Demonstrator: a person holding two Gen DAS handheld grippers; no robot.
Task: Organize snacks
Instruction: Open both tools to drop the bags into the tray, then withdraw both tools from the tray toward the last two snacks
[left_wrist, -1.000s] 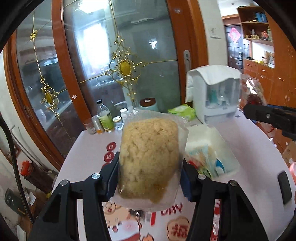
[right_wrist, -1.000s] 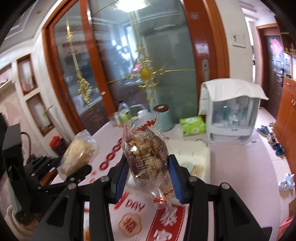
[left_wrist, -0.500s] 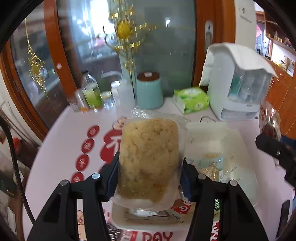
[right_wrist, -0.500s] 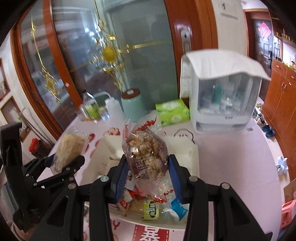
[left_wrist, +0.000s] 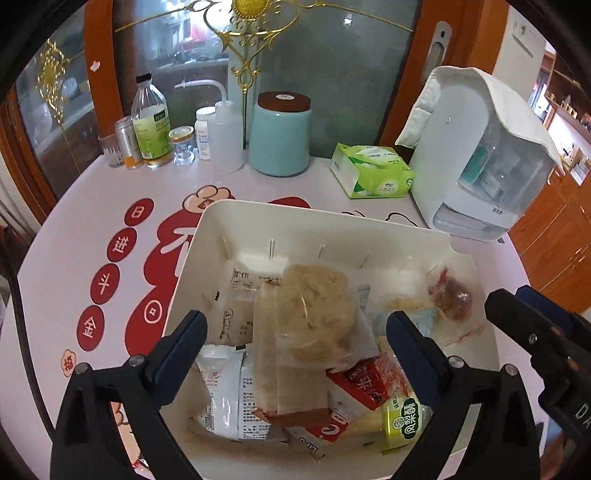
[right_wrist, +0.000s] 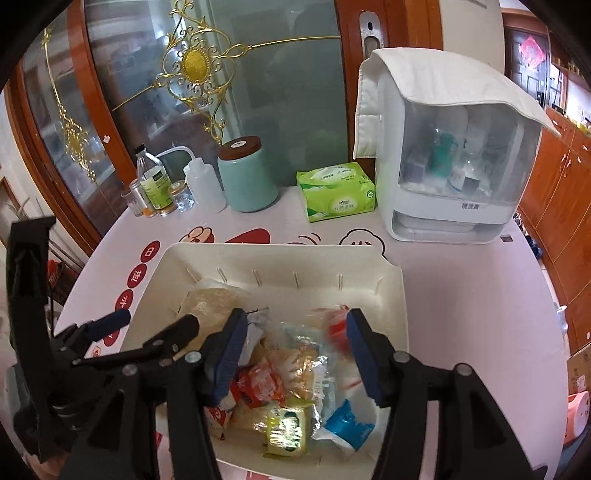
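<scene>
A white bin (left_wrist: 199, 236) (right_wrist: 391, 295) on the table holds several snack packets. The clear bag of pale puffed snack (left_wrist: 314, 314) (right_wrist: 207, 302) lies in the bin on the other packets. The clear bag of brown snacks with a red tie (left_wrist: 450, 295) (right_wrist: 332, 332) lies in the bin's right part. My left gripper (left_wrist: 295, 328) is open and empty just above the pale bag. My right gripper (right_wrist: 293, 332) is open and empty above the brown snack bag. Each gripper shows in the other's view (left_wrist: 535, 332) (right_wrist: 147, 328).
Behind the bin stand a teal canister (left_wrist: 279, 134) (right_wrist: 245, 173), a green tissue pack (left_wrist: 369, 175) (right_wrist: 338, 195), several bottles and jars (left_wrist: 149, 122) (right_wrist: 155, 184) and a white covered appliance (left_wrist: 476, 155) (right_wrist: 454, 158). A glass door is behind the table.
Both grippers came down over the bin and opened. The pale snack bag and the brown snack bag left the jaws and now lie in the bin.
</scene>
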